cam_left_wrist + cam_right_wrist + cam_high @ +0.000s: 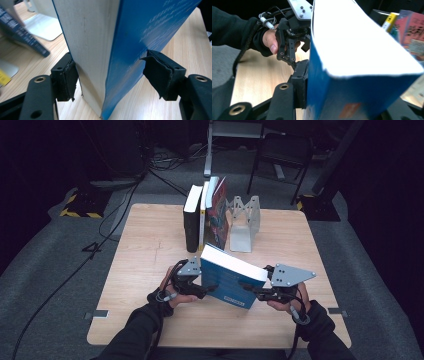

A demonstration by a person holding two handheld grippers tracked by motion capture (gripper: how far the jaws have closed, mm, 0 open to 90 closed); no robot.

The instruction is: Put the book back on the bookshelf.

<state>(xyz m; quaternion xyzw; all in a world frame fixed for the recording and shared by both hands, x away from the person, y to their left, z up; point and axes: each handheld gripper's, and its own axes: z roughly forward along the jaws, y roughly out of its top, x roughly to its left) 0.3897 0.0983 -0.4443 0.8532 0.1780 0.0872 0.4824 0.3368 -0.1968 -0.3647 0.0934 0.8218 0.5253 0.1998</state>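
Observation:
A thick blue book (227,280) with a white page block hangs tilted above the front middle of the wooden table (145,250). My right gripper (247,287) is shut on its right end; in the right gripper view one pad (300,82) presses flat on the blue cover (329,100), and the other jaw is hidden behind the book. My left gripper (207,289) is at the book's left end. In the left gripper view the book (130,37) stands between the jaws, with each pad (67,80) close beside it and no firm squeeze showing.
A row of upright books (205,215) stands at the back middle of the table against a grey metal bookend (242,222). Behind the table are a black chair (280,150) and cables on the grey floor. Bare tabletop lies to the left and right.

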